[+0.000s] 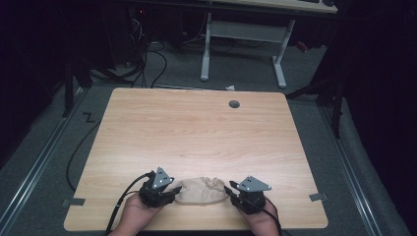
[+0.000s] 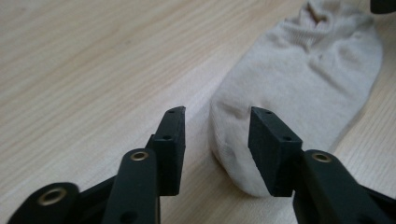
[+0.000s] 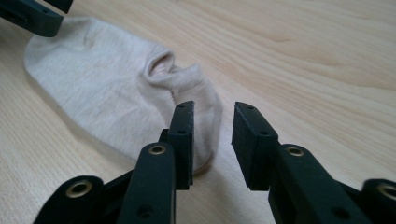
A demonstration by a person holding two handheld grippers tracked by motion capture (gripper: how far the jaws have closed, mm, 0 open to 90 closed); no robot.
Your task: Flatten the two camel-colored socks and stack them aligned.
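Crosswise near the front edge of the tabletop [image 1: 196, 128] lies a beige sock [image 1: 199, 191], its long axis running from one hand to the other, so each end sits right at a set of tongs. The left tongs [image 2: 215, 135] stand open with the rounded toe end partly between the jaws, pads not pressing. The right tongs [image 3: 212, 140] are open too, the cuff end just beside their left jaw. Neither hand is nearer; a grasp at either end looks equally ready.

Dark room, grey carpet floor [image 1: 182, 73], white-legged desk [image 1: 243, 34] beyond.
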